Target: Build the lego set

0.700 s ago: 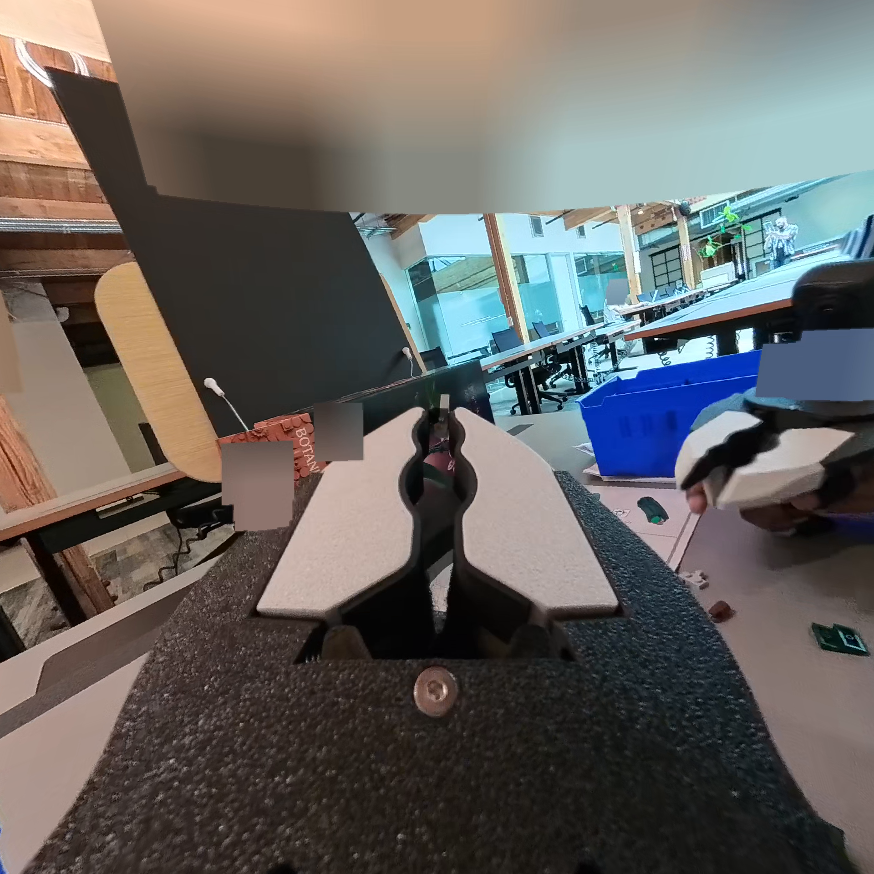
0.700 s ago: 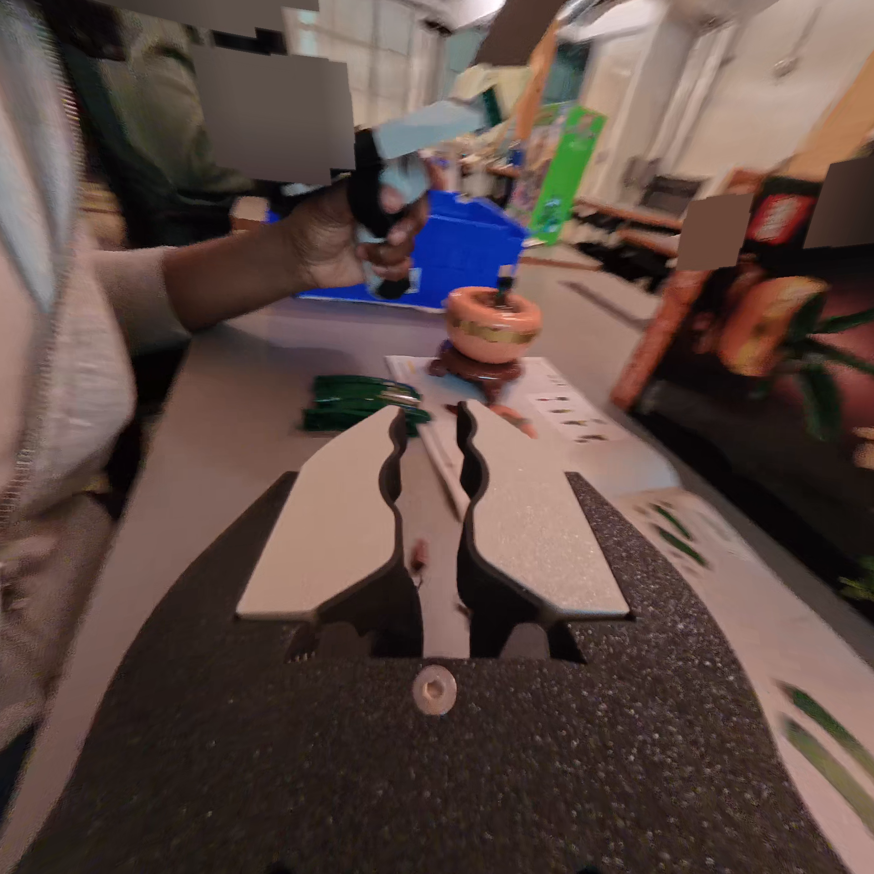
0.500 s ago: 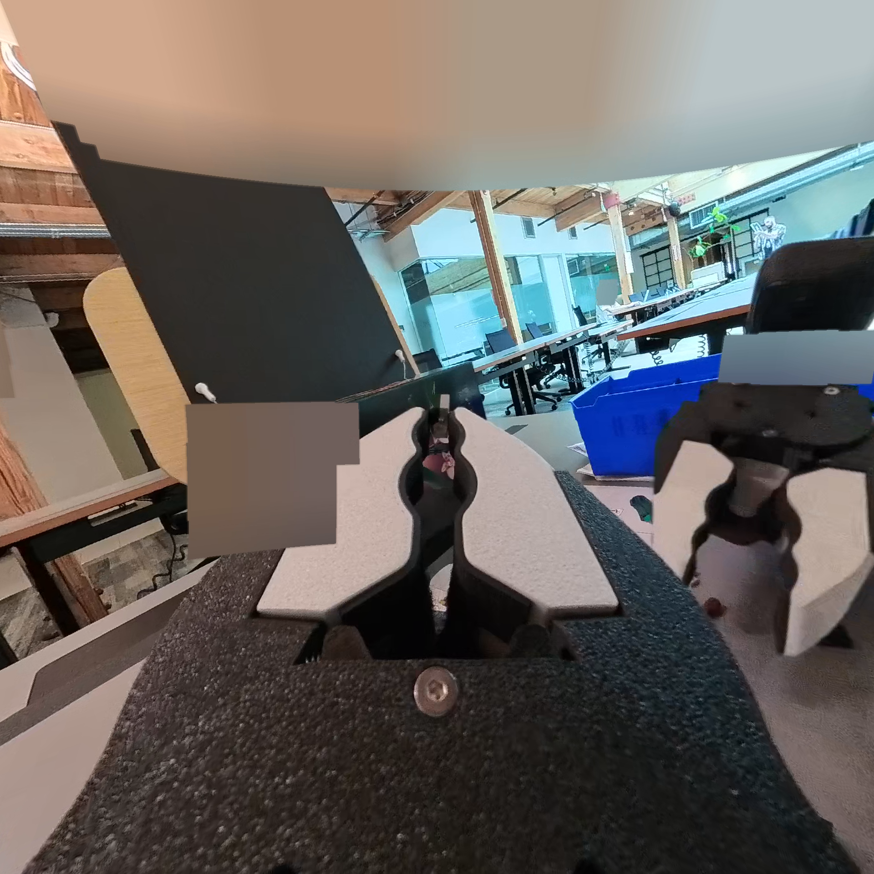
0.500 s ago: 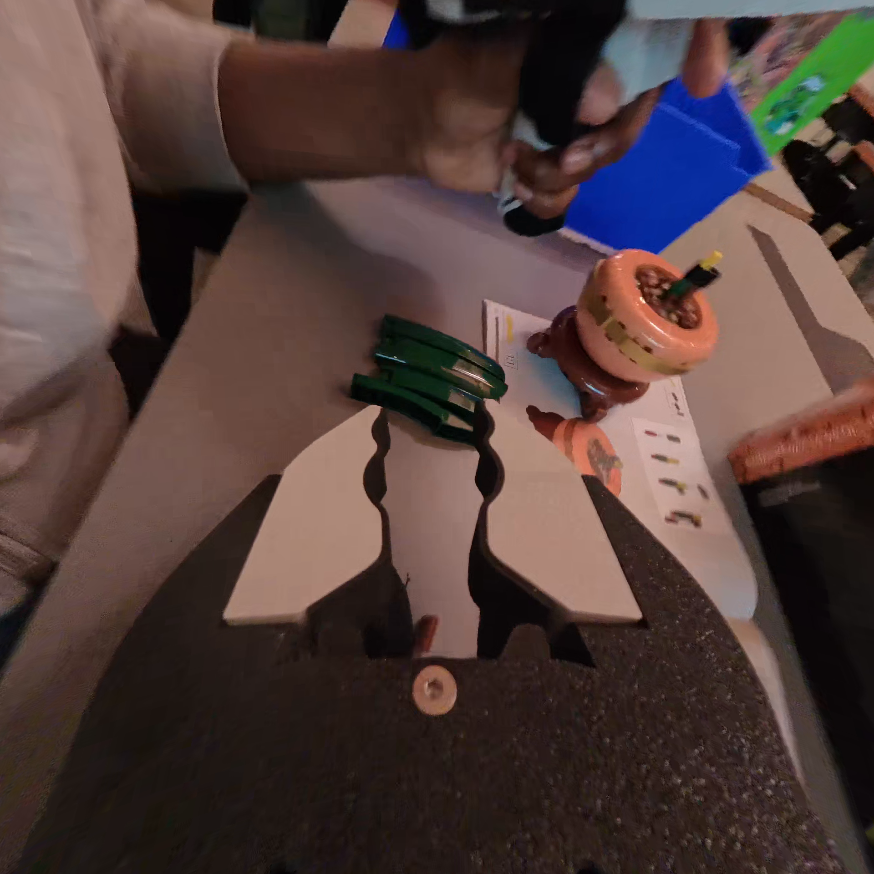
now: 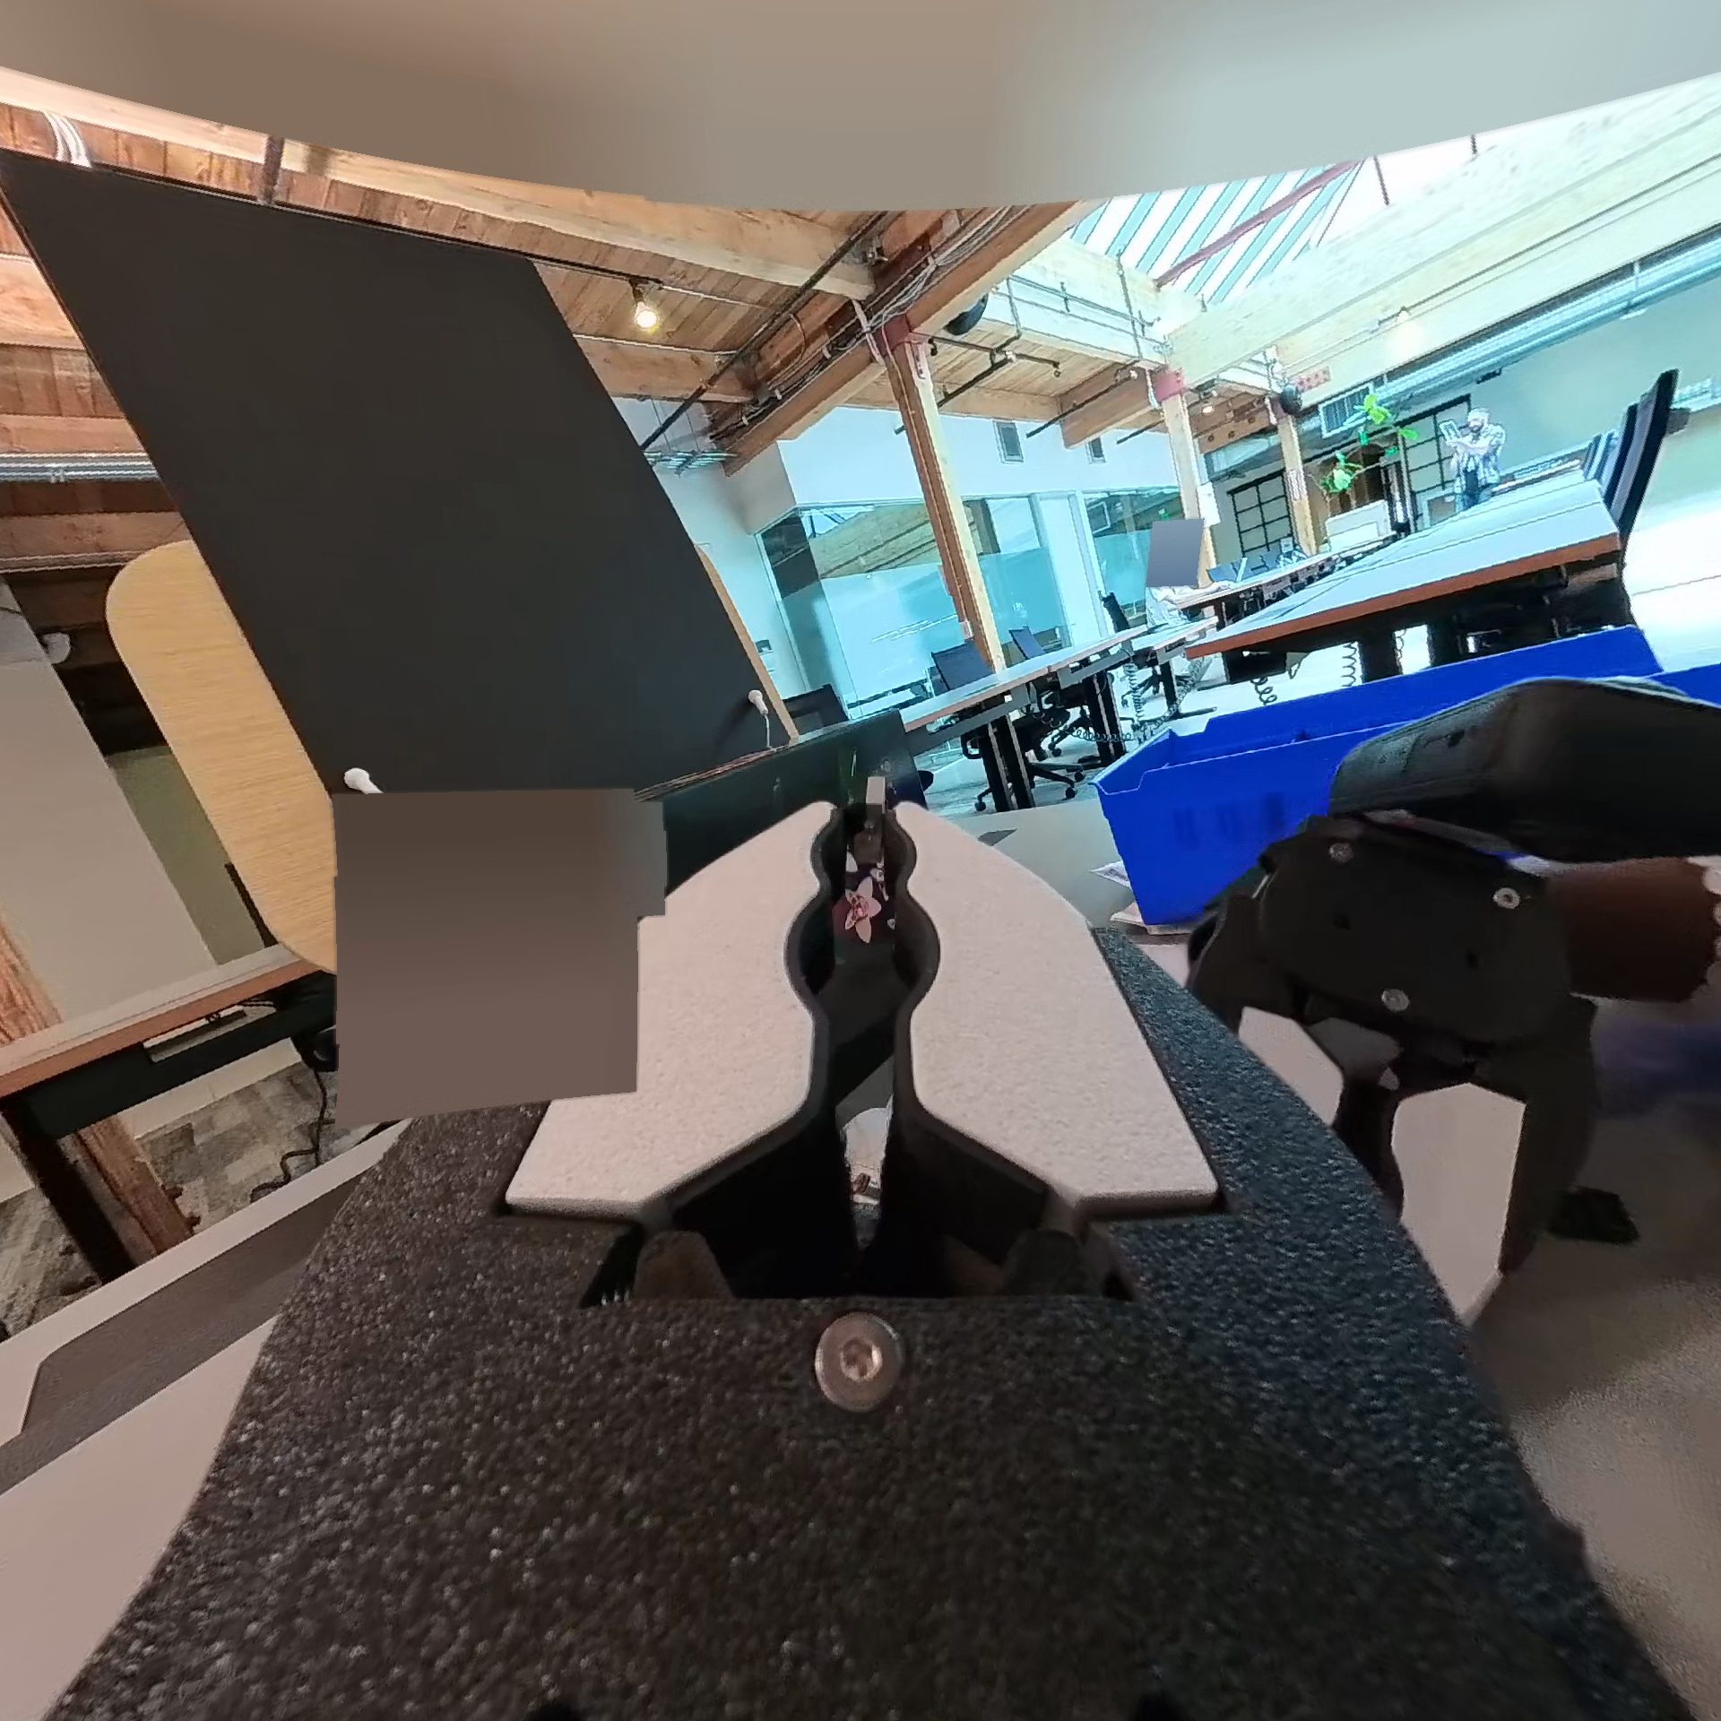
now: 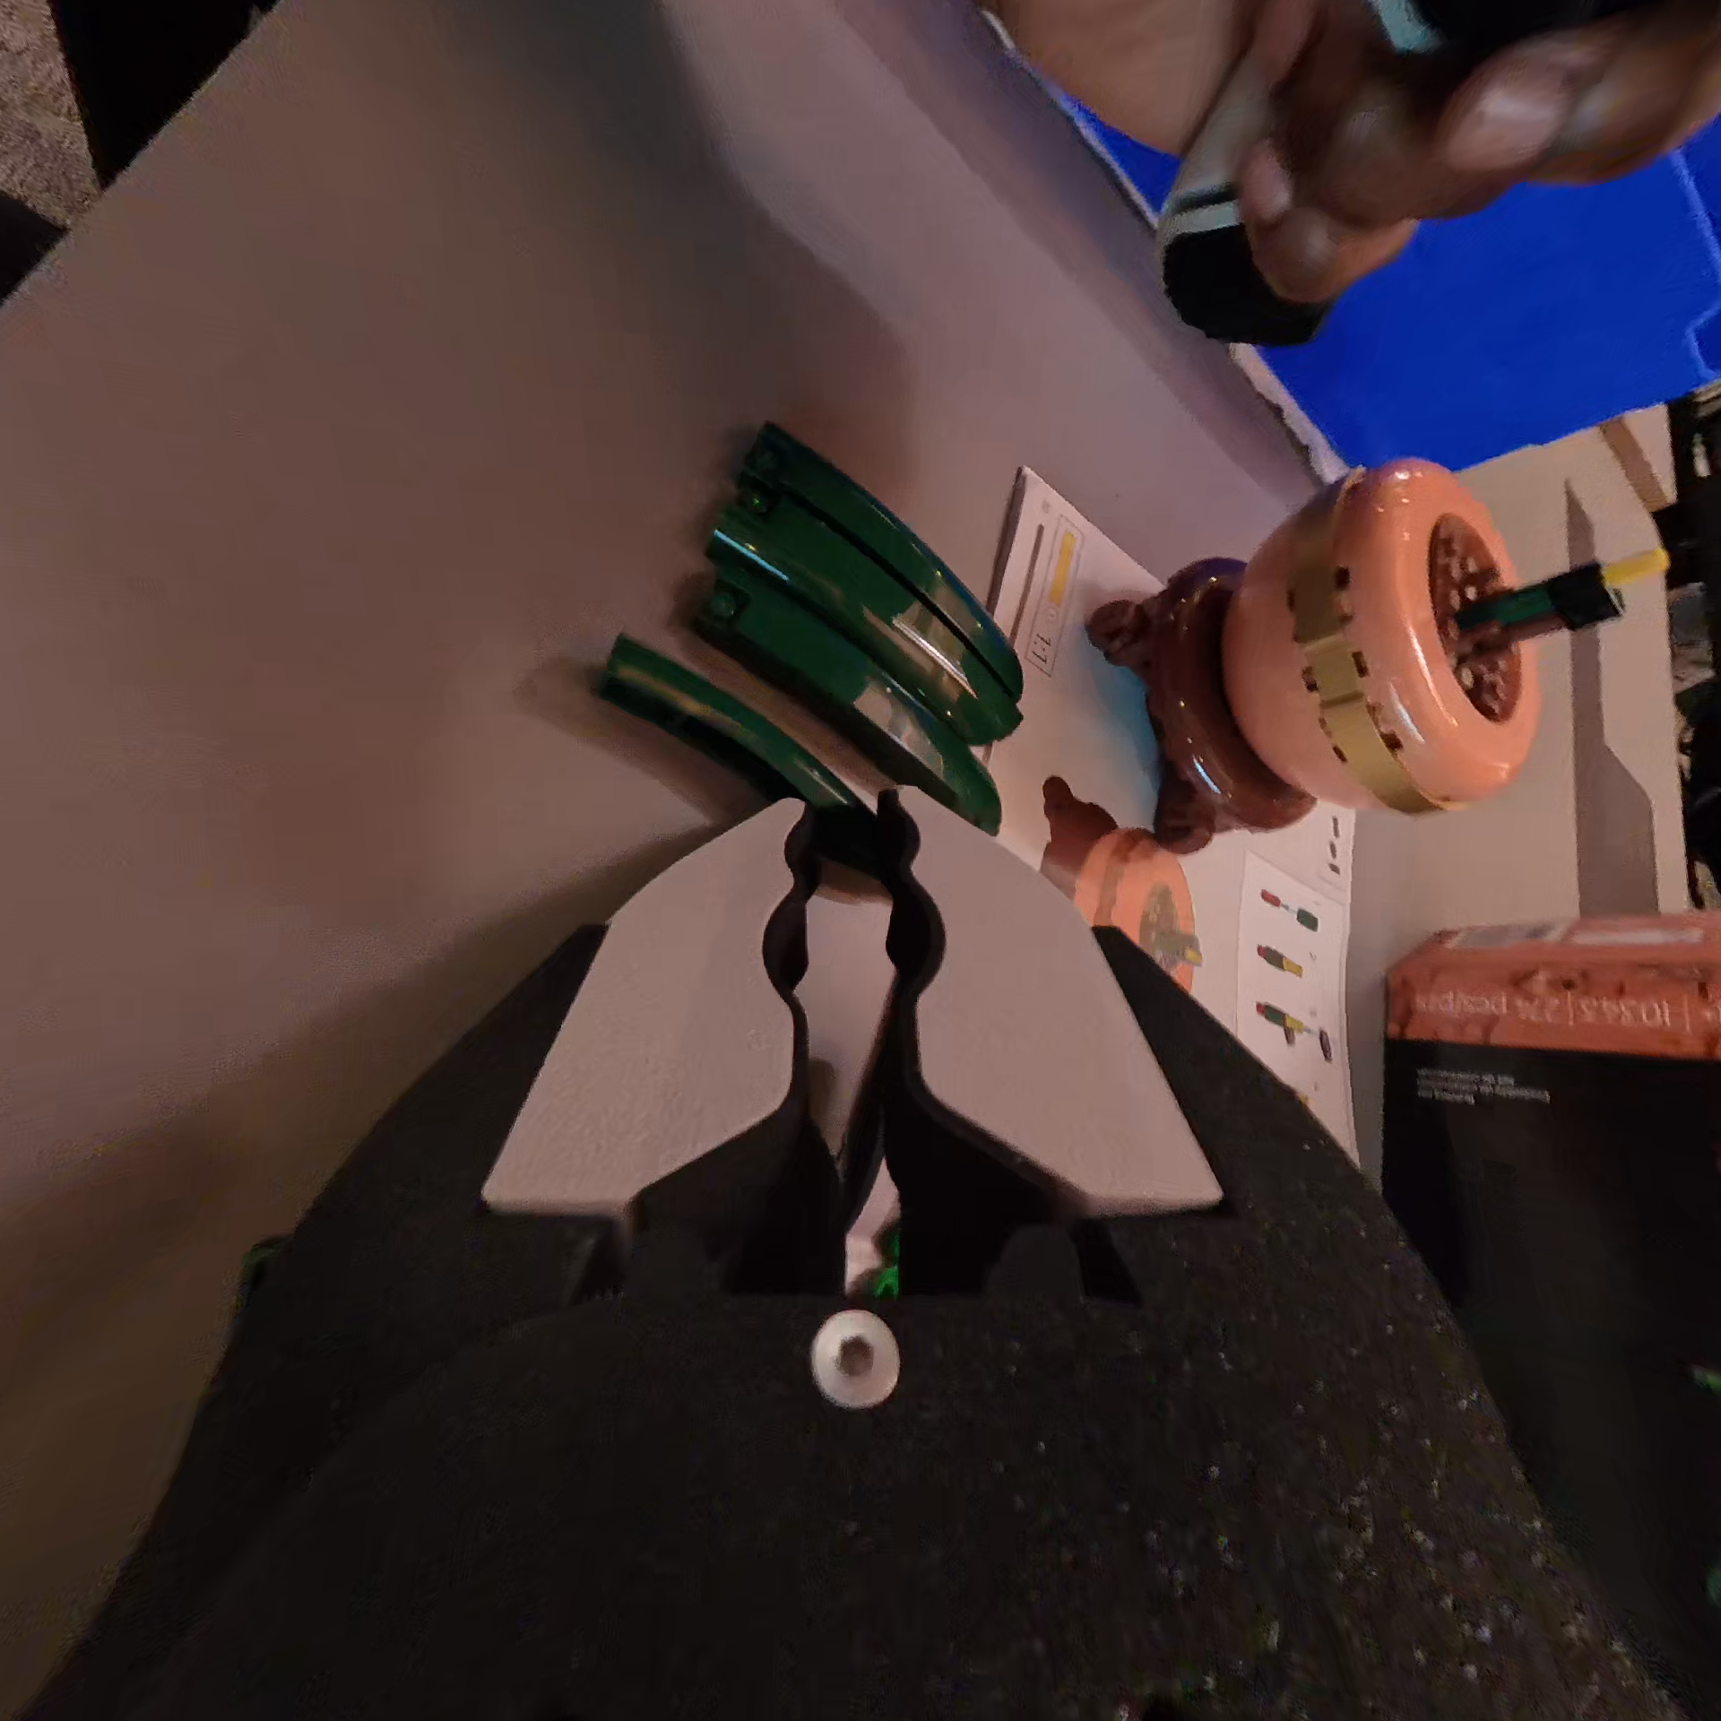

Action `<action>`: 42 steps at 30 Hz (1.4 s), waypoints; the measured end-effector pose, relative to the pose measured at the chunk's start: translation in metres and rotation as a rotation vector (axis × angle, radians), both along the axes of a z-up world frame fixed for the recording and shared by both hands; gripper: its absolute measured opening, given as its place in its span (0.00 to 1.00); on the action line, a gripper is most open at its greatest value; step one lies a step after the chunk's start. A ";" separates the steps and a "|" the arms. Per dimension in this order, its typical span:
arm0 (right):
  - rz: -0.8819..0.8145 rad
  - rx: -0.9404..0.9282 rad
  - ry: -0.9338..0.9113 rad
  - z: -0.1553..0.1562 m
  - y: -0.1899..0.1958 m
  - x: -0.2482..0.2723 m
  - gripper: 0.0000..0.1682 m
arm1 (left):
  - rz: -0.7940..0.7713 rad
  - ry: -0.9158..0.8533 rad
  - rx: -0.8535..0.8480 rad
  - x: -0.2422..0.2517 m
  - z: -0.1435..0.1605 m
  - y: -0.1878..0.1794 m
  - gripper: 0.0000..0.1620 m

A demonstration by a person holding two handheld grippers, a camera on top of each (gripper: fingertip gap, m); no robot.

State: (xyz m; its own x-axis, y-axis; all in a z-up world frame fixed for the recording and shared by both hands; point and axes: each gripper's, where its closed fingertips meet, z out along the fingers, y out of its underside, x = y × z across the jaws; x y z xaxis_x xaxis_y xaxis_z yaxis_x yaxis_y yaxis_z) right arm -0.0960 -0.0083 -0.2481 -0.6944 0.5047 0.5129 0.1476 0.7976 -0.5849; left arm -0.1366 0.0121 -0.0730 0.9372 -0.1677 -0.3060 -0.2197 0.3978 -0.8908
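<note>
My right gripper [image 6: 846,819] points down at the grey table [image 6: 372,466], and its jaws stand narrow around the near end of a dark green curved leaf piece [image 6: 708,717]. Several more green leaf pieces [image 6: 857,615] lie stacked just beyond it. A salmon pot on a brown base [image 6: 1378,643], with a green stem with a yellow tip [image 6: 1583,596], stands to the right. My left gripper [image 5: 871,819] is held up off the table, shut on a thin dark piece with a pale tip [image 5: 874,801]. The right gripper also shows in the left wrist view [image 5: 1453,1229].
An instruction sheet [image 6: 1294,931] lies under and beside the pot. The set's box [image 6: 1546,1071] stands at the right and a blue bin [image 6: 1490,326] behind. A hand [image 6: 1397,121] holds the left gripper above the pot. A small dark piece [image 5: 1602,1220] lies by the right gripper. The grippers' ends are close to 20 cm from one another.
My right gripper tipped down to the table, moved onto the green leaf pieces and narrowed its jaws around the nearest one. The left gripper stayed shut and tilted slightly upward.
</note>
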 end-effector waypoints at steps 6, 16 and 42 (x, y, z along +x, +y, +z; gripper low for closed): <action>-0.168 -0.210 0.502 0.080 0.023 0.011 0.06 | 0.010 0.025 -0.001 0.002 -0.001 0.000 0.04; -0.339 -0.408 0.867 0.152 0.041 0.036 0.06 | 0.011 0.047 0.001 0.005 -0.003 0.001 0.03; -0.579 0.086 1.047 0.169 0.050 0.043 0.06 | 0.242 0.763 0.105 0.049 -0.034 0.008 0.03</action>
State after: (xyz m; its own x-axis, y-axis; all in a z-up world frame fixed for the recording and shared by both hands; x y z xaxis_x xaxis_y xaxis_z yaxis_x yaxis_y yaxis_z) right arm -0.0532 0.0413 -0.0788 0.3986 0.5408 0.7407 -0.0178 0.8121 -0.5833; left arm -0.0874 0.0197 -0.1068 0.4700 0.0780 -0.8792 -0.8431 0.3348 -0.4209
